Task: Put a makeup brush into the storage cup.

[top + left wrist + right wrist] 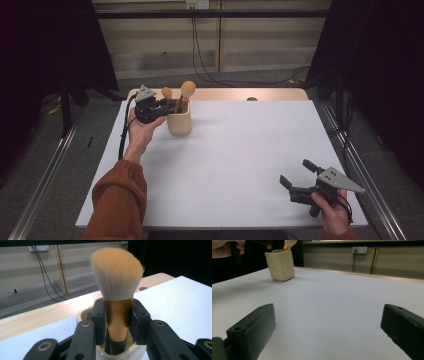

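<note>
My left gripper (117,322) is clenched on the gold handle of a makeup brush (117,275), whose lower end stands inside the cream cup (179,122) near the far left corner of the desk (235,165). In the high view that gripper (162,106) sits just left of the cup, with two brush heads poking above the rim, the larger (188,89) on the right and a smaller one (166,92) beside it. To do this step well, I judge I should keep the brush upright, lower it straight and let go only once its base rests on the bottom, so the light cup does not tip or slide. My right gripper (300,177) hangs released near the front right of the desk, jaws wide and nothing between them. The cup's inside is hidden, so I cannot tell whether the handle has bottomed out. From the right gripper view the cup (280,264) shows far off, the brushes cut off by the top edge.
</note>
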`<state>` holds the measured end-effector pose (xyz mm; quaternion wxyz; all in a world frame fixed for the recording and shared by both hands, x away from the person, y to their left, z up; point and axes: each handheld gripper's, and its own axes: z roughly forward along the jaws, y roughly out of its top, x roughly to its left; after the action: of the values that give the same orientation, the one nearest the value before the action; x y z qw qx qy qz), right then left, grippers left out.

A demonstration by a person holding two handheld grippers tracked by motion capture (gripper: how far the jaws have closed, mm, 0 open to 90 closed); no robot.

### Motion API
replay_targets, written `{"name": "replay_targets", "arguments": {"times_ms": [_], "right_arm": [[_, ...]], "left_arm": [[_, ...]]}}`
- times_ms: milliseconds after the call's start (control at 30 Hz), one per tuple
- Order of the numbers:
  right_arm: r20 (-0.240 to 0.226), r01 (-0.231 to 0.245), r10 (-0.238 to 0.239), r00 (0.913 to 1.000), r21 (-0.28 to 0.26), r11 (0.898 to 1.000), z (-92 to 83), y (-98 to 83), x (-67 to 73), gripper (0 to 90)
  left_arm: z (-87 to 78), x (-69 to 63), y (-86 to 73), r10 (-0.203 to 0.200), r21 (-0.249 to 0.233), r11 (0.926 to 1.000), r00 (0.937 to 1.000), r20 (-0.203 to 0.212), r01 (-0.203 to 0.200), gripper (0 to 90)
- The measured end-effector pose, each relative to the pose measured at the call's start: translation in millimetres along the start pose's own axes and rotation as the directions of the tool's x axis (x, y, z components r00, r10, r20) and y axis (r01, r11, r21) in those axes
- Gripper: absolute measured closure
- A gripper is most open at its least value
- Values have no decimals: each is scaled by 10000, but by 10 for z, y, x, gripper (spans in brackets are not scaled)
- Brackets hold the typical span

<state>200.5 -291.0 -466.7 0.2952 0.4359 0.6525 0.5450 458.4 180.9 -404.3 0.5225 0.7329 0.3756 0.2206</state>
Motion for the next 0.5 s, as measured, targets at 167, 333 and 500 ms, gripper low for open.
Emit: {"name": "replay_targets", "arguments": {"times_ms": [167, 333, 500], "right_arm": [[-6, -24, 24, 10000, 1, 10000, 2, -2, -2, 0], [-51, -41, 42, 10000, 37, 10000, 6, -3, 4, 0], [-98, -47, 47, 9999, 59, 10000, 7, -5, 2, 0]], "left_arm": [[-2, 3, -21, -33, 98, 9999, 10000, 39, 32, 692], [0, -6, -19, -2, 46, 10000, 10000, 28, 2, 660], [-9, -2, -45, -137, 91, 9999, 9999, -5, 137, 594]]}}
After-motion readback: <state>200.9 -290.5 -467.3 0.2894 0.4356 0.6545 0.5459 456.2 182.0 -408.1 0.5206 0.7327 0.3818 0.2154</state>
